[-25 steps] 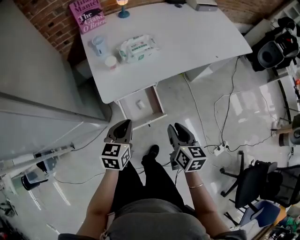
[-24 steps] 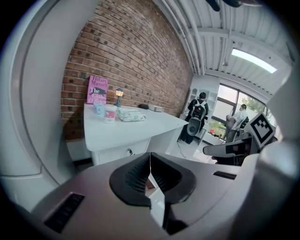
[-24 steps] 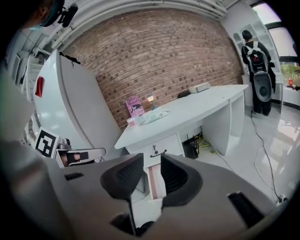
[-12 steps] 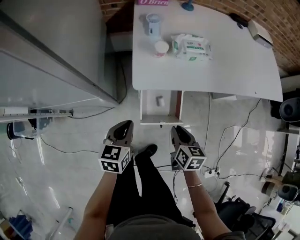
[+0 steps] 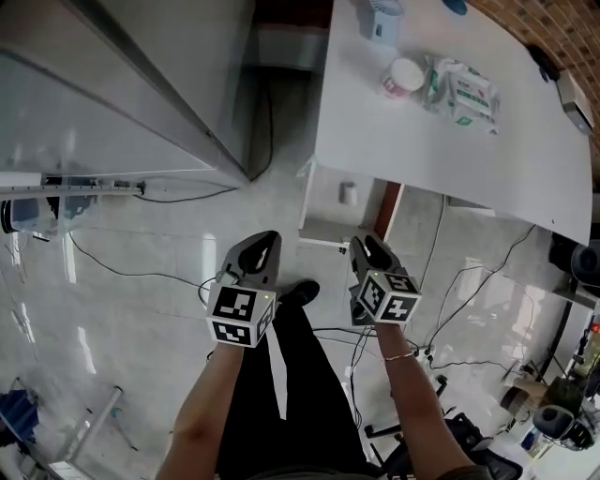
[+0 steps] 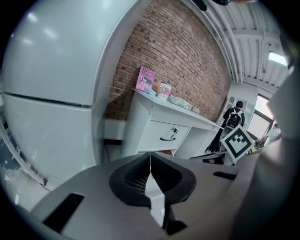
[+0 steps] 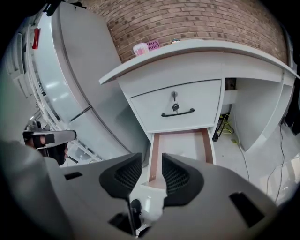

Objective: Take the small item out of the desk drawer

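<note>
The white desk (image 5: 487, 159) fills the upper right of the head view. Its lower drawer (image 5: 387, 211) stands pulled out, and a small white item (image 5: 348, 193) lies inside it. My left gripper (image 5: 269, 240) is held low in front of the drawer, to its left, with its jaws shut and empty (image 6: 150, 157). My right gripper (image 5: 361, 246) hangs just short of the drawer's front edge. Its jaws are opening with nothing between them (image 7: 152, 161). In the right gripper view the open drawer (image 7: 206, 145) lies straight ahead under a closed drawer (image 7: 177, 112); the item does not show there.
A tall white fridge-like cabinet (image 5: 112, 84) stands left of the desk. A paper cup (image 5: 406, 75), a pack of wipes (image 5: 464, 89) and a mug (image 5: 382, 19) sit on the desktop. Cables (image 5: 141, 272) trail over the glossy floor. My legs and shoe (image 5: 298, 292) are below the grippers.
The head view has swung: the desk and drawer have slid from upper left to upper right. Both grippers stay side by side and now sit closer to the drawer front.
</note>
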Demonstrator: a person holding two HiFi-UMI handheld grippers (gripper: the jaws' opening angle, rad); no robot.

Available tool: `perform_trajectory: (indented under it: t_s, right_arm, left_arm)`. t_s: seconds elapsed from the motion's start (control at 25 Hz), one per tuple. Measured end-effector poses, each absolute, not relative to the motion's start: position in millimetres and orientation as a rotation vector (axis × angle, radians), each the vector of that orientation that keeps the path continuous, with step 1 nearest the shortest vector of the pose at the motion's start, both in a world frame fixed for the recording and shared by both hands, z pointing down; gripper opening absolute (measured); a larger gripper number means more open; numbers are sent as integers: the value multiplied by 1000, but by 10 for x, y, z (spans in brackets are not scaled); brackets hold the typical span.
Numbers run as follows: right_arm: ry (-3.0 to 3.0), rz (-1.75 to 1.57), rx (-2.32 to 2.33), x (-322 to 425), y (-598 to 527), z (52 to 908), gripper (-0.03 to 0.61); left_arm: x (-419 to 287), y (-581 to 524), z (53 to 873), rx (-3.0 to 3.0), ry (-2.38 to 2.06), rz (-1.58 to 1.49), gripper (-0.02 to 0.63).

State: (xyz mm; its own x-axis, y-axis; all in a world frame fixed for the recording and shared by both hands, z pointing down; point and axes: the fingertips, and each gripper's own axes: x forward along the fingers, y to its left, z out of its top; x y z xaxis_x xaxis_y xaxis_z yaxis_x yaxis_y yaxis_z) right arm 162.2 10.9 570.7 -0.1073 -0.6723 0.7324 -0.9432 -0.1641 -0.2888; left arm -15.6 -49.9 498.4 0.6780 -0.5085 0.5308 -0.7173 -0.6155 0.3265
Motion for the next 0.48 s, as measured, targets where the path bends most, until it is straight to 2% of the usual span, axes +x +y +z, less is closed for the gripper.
perform_trajectory:
  t_s: [0.48]
  right_arm:
    - [-1700,1150,1804,1751,-302,6608,155]
  left_arm:
    - [-235,-600,5678,2357,-956,519,23]
